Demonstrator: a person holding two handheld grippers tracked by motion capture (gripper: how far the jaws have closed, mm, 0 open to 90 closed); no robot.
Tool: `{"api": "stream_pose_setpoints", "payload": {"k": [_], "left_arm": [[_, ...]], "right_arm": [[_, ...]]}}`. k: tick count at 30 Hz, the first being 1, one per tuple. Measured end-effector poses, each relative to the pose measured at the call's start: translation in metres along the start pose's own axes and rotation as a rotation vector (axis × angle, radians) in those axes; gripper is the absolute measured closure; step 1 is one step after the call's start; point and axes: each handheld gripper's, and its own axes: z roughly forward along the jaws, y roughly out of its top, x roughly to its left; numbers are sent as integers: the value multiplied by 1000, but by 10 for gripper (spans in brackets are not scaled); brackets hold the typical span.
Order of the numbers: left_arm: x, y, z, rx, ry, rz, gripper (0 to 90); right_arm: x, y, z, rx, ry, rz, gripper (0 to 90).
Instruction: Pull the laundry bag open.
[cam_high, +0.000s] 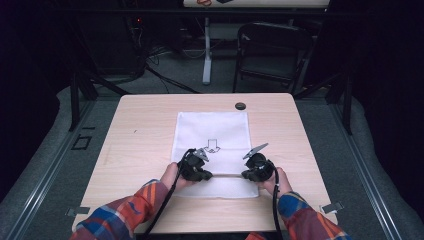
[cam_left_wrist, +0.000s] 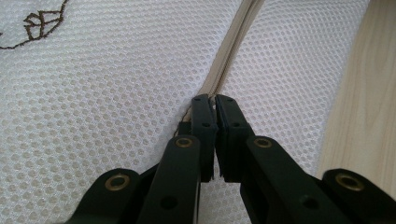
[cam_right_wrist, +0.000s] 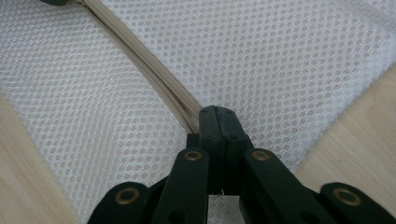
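Observation:
A white mesh bag (cam_high: 211, 131) lies flat on the wooden table (cam_high: 140, 140), with a beige zipper (cam_high: 227, 175) running across its near end. My left gripper (cam_high: 209, 175) pinches the zipper's left part. In the left gripper view the jaws (cam_left_wrist: 213, 99) stand together on the beige zipper (cam_left_wrist: 238, 37), which runs away over the mesh (cam_left_wrist: 116, 93). My right gripper (cam_high: 245, 175) sits at the zipper's right end. There its jaws (cam_right_wrist: 217, 109) are pressed together on the zipper (cam_right_wrist: 140, 51), close to the bag's edge.
A small black round object (cam_high: 240, 105) lies on the table just beyond the bag's far edge. A dark folding chair (cam_high: 270, 50) and a white table leg (cam_high: 207, 55) stand on the floor behind. Bare wood (cam_right_wrist: 355, 135) lies either side of the bag.

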Motion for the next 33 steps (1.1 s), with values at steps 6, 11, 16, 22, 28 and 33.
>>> {"api": "stream_pose_setpoints", "payload": {"k": [6,11,16,22,28,33], "left_arm": [[2,-4,-3,-12,-2,-18,871],[2,-4,-4,-13,-5,-13,871],[0,-4,-6,-16,3,-7,871],[3,-13,-12,-10,14,-21,871],[4,-16,-16,-9,21,-23,871],[6,-19,-19,-9,22,-29,871]], "right_arm": [[0,0,0,-2,3,-1,900],[0,0,0,-8,11,1,900],[0,0,0,-3,0,-2,900],[0,0,0,0,3,-4,900],[0,0,0,-2,1,-2,900],[0,0,0,-3,3,-5,900]]}}
